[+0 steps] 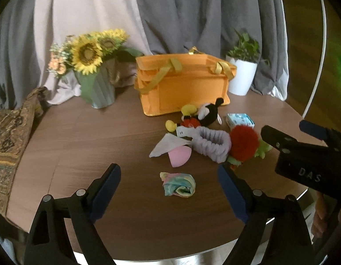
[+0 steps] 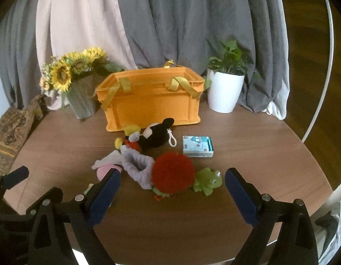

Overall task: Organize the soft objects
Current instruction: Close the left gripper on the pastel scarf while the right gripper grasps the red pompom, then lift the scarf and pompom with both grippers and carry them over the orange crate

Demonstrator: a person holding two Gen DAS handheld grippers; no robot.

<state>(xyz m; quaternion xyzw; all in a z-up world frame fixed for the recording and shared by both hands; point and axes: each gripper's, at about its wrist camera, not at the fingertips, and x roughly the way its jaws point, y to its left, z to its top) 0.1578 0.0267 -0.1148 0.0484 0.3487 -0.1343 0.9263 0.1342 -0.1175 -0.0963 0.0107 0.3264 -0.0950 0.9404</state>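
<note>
Both wrist views face the orange bin [image 1: 183,86] closely.

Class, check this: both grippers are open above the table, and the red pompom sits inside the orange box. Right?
Not quite. The red pompom lies on the table in front of the orange box, as the right wrist view shows. Both grippers, left and right, are open.

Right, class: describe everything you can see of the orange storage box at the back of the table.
The orange storage box is a rectangular, soft-looking fabric bin with ridged upper walls and an open top. Yellow-green ribbon handles drape over its front rim. It stands upright on the wooden table, between the sunflower vase and the white plant pot. The mouse plush lies just before it; contact is unclear.
</note>
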